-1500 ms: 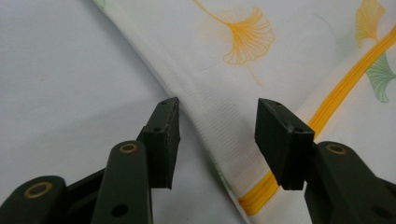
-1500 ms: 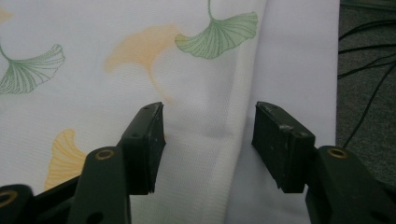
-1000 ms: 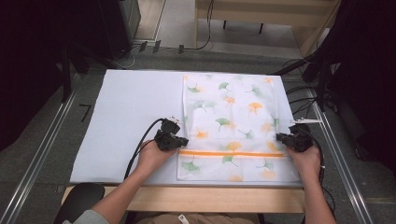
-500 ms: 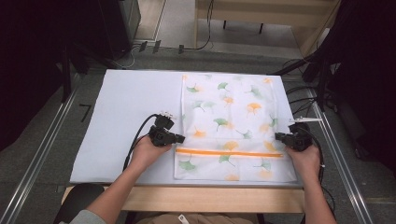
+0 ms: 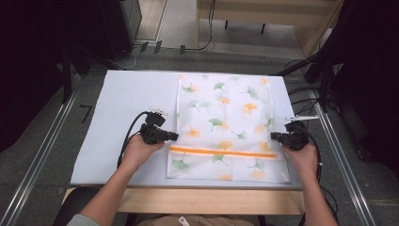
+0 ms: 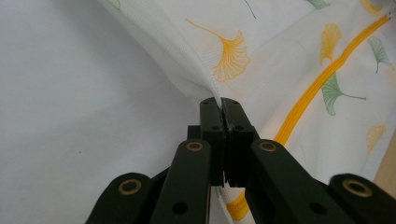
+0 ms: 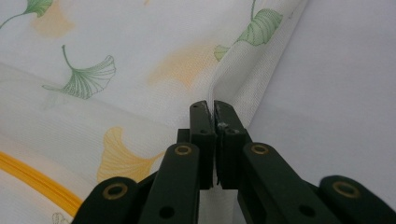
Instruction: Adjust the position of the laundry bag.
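Two grippers pinch one mesh bag (image 5: 223, 127) by its side edges. It lies on a pale sheet (image 5: 122, 103) over the table, its long side running from 12 to 6 o'clock in the high view, right of the sheet's middle. White netting printed with green and orange ginkgo leaves; an orange zip (image 5: 221, 152) crosses it near the 6 o'clock end. No brand, label or writing can be read on bag, sheet or grippers.

At the bag's 9 o'clock edge, just above the zip, sits the left gripper (image 5: 174, 136). In the left gripper view its jaws are closed on a fold of the netting (image 6: 205, 79), which rises in a taut ridge toward 11 o'clock; the zip (image 6: 317, 84) runs off toward 2 o'clock.

At the 3 o'clock edge, level with the zip, sits the right gripper (image 5: 274, 137). In the right gripper view its jaws are likewise clamped on the hem (image 7: 233, 84), with bare sheet (image 7: 336, 93) at 3 o'clock and the zip (image 7: 32, 179) at 8 o'clock.
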`<move>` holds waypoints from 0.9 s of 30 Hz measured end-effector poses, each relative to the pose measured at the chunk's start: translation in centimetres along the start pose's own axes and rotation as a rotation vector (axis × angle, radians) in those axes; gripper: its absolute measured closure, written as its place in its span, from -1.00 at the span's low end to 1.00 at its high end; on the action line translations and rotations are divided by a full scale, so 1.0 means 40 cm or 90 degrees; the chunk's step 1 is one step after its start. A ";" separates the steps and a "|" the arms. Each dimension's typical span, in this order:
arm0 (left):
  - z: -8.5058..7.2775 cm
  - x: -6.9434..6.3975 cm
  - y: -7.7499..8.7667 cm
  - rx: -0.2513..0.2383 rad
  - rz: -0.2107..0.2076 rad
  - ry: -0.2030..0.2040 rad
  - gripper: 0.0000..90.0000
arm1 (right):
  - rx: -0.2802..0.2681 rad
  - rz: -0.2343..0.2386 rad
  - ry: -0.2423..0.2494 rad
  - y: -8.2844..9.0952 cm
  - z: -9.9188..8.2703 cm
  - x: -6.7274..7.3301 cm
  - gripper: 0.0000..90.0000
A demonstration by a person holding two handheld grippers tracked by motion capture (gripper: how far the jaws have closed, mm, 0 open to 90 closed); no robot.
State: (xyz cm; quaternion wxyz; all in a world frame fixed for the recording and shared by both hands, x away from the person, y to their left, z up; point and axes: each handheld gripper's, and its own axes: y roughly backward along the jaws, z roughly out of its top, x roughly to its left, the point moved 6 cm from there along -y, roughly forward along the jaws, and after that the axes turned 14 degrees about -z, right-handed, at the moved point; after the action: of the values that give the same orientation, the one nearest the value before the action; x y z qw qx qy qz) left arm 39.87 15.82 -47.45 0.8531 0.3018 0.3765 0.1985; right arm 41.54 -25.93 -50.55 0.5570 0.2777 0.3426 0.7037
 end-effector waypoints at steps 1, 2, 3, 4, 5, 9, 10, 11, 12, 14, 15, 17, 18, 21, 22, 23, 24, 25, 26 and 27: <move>-0.001 0.004 0.011 -0.007 0.001 0.004 1.00 | 0.001 0.004 0.005 -0.001 0.004 0.009 0.98; -0.002 0.007 0.016 -0.009 0.001 0.006 1.00 | 0.000 0.007 0.009 -0.001 0.006 0.013 0.98; -0.002 0.007 0.016 -0.009 0.001 0.006 1.00 | 0.000 0.007 0.009 -0.001 0.006 0.013 0.98; -0.004 0.012 0.028 -0.012 0.006 0.006 1.00 | -0.002 0.011 0.017 -0.002 0.010 0.023 0.98; -0.005 0.014 0.034 -0.014 0.008 0.010 1.00 | -0.002 0.015 0.021 -0.002 0.013 0.029 0.98; -0.009 0.023 0.057 -0.018 0.014 0.013 1.00 | -0.005 0.024 0.034 -0.004 0.023 0.051 0.97; -0.010 0.025 0.061 -0.020 0.013 0.017 1.00 | -0.006 0.025 0.036 -0.005 0.024 0.055 0.97; -0.010 0.025 0.061 -0.020 0.013 0.017 1.00 | -0.006 0.027 0.040 -0.005 0.026 0.059 0.97; -0.013 0.030 0.070 -0.022 0.016 0.020 1.00 | -0.006 0.027 0.041 -0.006 0.027 0.064 0.97; -0.017 0.034 0.076 -0.022 0.019 0.025 1.00 | -0.006 0.030 0.050 -0.008 0.031 0.072 0.97; -0.017 0.034 0.076 -0.022 0.019 0.025 1.00 | -0.006 0.030 0.050 -0.008 0.031 0.072 0.97; -0.021 0.040 0.083 -0.020 0.022 0.027 1.00 | -0.005 0.034 0.055 -0.010 0.035 0.084 0.97; -0.025 0.046 0.091 -0.020 0.026 0.031 0.99 | -0.005 0.036 0.060 -0.011 0.038 0.092 0.97; -0.029 0.051 0.099 -0.022 0.028 0.037 0.99 | -0.005 0.040 0.066 -0.012 0.043 0.102 0.97; -0.034 0.056 0.107 -0.021 0.027 0.040 0.99 | -0.002 0.045 0.068 -0.014 0.046 0.112 0.97; -0.034 0.056 0.107 -0.021 0.027 0.040 0.99 | -0.002 0.045 0.068 -0.014 0.046 0.112 0.97; -0.037 0.059 0.113 -0.020 0.030 0.042 0.99 | -0.003 0.047 0.072 -0.015 0.048 0.115 0.97; -0.040 0.061 0.117 -0.020 0.032 0.046 0.99 | -0.002 0.051 0.077 -0.017 0.052 0.125 0.96; -0.045 0.067 0.125 -0.023 0.036 0.049 0.99 | -0.002 0.052 0.081 -0.018 0.054 0.130 0.96; -0.047 0.070 0.129 -0.020 0.039 0.048 0.99 | -0.001 0.054 0.084 -0.018 0.056 0.136 0.96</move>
State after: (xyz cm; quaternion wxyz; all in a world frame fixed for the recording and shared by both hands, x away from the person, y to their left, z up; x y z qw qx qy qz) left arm 39.65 21.92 -46.48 0.8367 0.2917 0.3958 0.2413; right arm 42.48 -20.14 -49.71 0.5031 0.2445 0.3658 0.7438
